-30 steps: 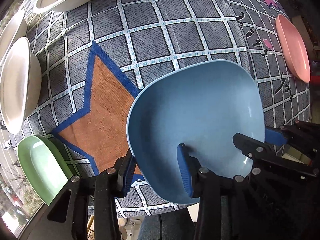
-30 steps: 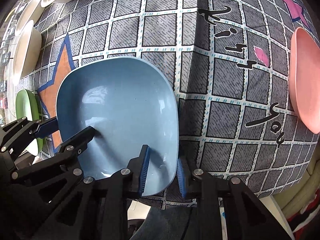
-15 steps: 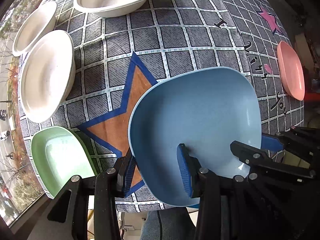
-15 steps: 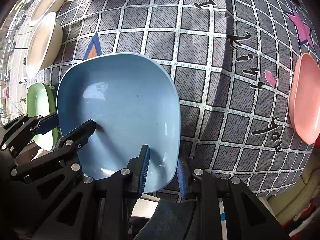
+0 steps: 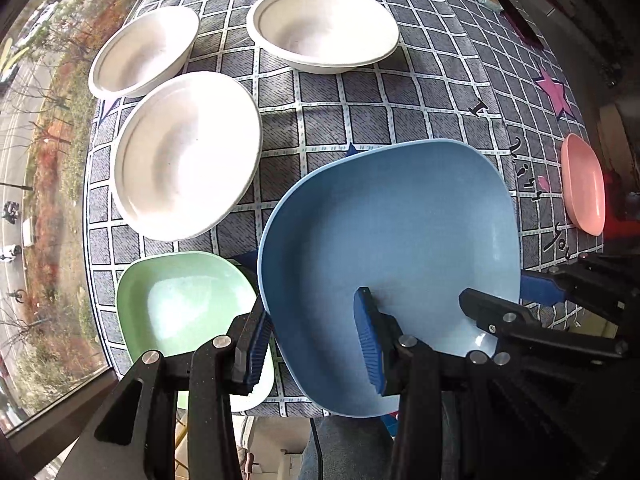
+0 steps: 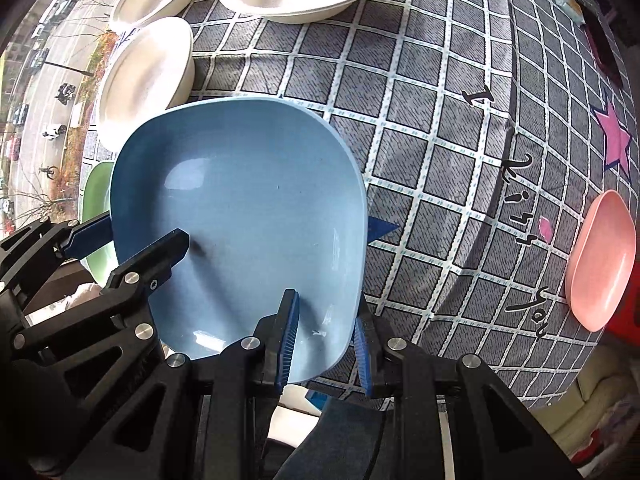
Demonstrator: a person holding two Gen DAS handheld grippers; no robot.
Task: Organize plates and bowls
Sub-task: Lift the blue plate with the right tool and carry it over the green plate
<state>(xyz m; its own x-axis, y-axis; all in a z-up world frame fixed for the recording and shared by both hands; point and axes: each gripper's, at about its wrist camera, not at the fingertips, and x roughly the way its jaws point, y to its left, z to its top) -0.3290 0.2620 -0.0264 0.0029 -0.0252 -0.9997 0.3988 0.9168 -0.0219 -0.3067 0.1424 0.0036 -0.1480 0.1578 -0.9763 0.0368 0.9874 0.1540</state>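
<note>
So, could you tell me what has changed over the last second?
The blue plate, pinched at its near rim by both the left gripper and right gripper, has been carried leftward off the orange star, toward the green plate. Both grips stayed the same; the white bowls and pink plate stayed put.

A blue rounded-square plate (image 5: 390,248) sits raised and tilted above the near edge of the worktop (image 5: 420,92), its rim pinched at both near corners. Just left lies a green plate (image 5: 180,300). Beyond stand 3 white bowls (image 5: 186,154), upright and close together. A pink plate (image 5: 582,184) lies far right.
</note>
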